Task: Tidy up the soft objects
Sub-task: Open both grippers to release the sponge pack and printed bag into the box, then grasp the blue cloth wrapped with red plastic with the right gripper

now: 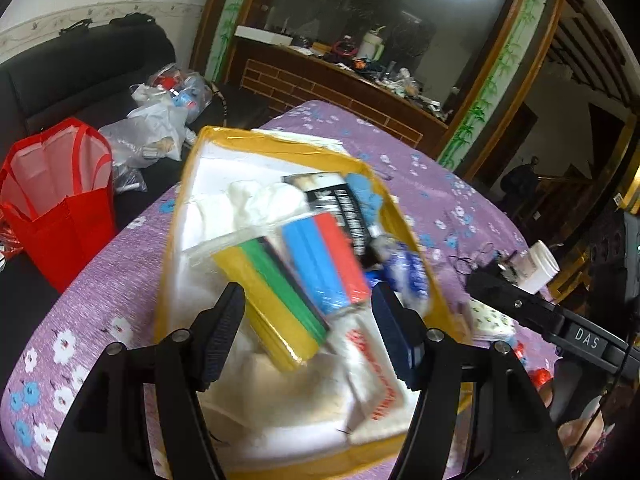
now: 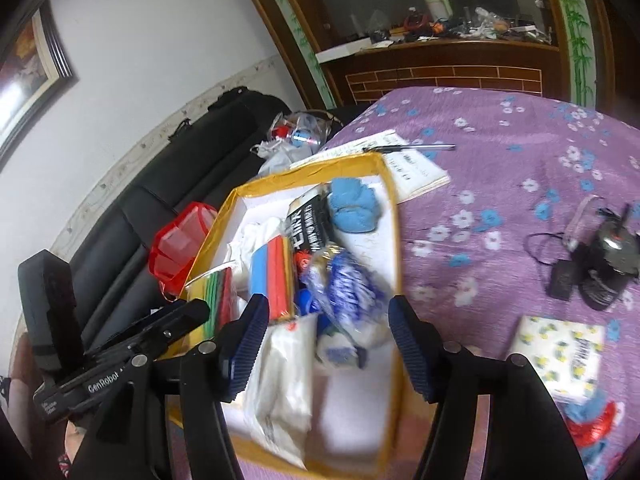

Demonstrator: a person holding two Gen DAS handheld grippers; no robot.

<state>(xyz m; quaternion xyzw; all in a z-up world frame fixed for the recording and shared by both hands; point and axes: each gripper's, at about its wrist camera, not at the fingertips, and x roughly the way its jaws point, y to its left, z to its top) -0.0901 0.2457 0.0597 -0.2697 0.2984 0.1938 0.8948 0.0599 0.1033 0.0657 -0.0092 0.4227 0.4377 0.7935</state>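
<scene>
Left wrist view has my left gripper [image 1: 308, 332] hanging over the near end of the yellow-rimmed box [image 1: 176, 216], jaws apart and nothing pressed between the pads; the yellow-and-green sponge pack [image 1: 276, 300] lies inside the box right under the gap. My right gripper [image 2: 326, 344] hovers over the same end of the box, also spread and empty, with the blue-and-white wrapped bundle [image 2: 344, 280] just past its fingertips. Further into the box sit the blue-and-red sponge pack [image 1: 324, 256], a black printed packet [image 2: 310, 224], some white cloth [image 1: 256, 200] and, at the far corner, a blue fluffy cloth [image 2: 352, 208]. A floral tissue pack [image 2: 560, 356] lies outside the box, near its right side, so I judge the sorting is not finished.

My worry is crowding: both tools are over one end of the box, and reaching in together could knock them against each other or the rim. The wrapped packs look slick, so a shallow pinch may slide off. The heap overlaps, so lifting one piece could drag a neighbour over the rim
</scene>
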